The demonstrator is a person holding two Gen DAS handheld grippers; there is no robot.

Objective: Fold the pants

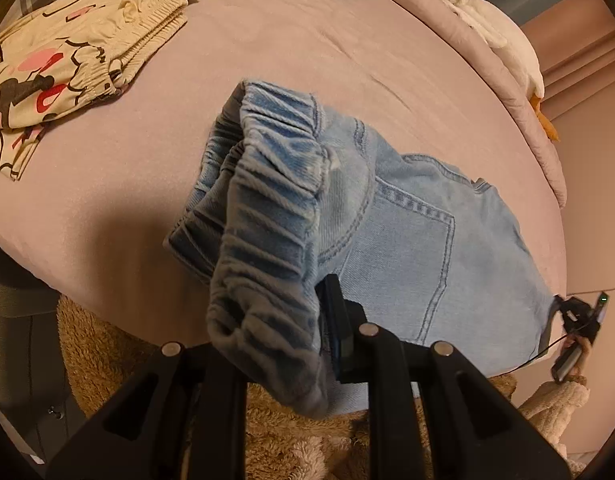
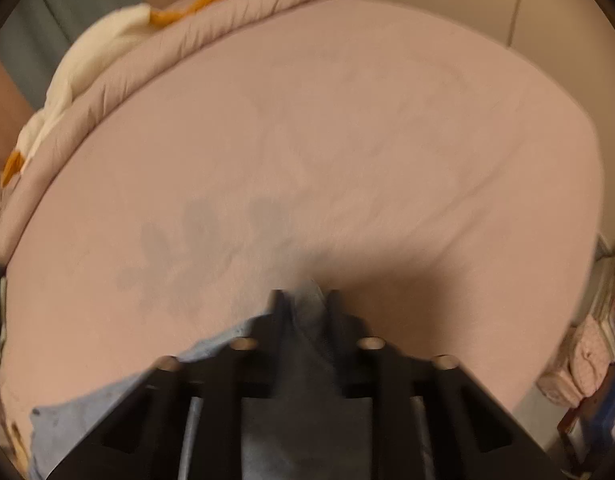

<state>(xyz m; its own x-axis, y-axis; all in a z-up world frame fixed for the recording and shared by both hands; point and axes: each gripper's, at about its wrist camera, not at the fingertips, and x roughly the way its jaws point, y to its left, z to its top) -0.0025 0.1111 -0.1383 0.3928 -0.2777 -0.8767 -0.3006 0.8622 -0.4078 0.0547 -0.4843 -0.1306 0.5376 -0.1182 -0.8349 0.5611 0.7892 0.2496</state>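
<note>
The step in hand is, I think, the first fold: the light blue denim pants with the gathered elastic waistband (image 1: 291,184) are being held at two ends above the pale pink bed sheet (image 1: 267,40). The left gripper (image 1: 291,320) is holding the waistband; its fingers (image 1: 339,320) are nearly closed on the bunched denim, which is hanging over them and hiding the left one. The seat with its stitched back pocket is lying on the bed and stretching toward the right, where the right gripper (image 2: 303,300) is showing small at the far edge in the left wrist view. In its own blurred view, the right gripper's fingers (image 2: 335,312) are closed tightly on a thin fold of the blue cloth, which is rising between them and trailing down to the lower left.

The next move is probably calling for both hands to pull the cloth flat, then bring one end over the other, keeping the edges together. Folded cream pyjama pants with cartoon prints (image 1: 67,60) are lying well apart, at the upper left.
</note>
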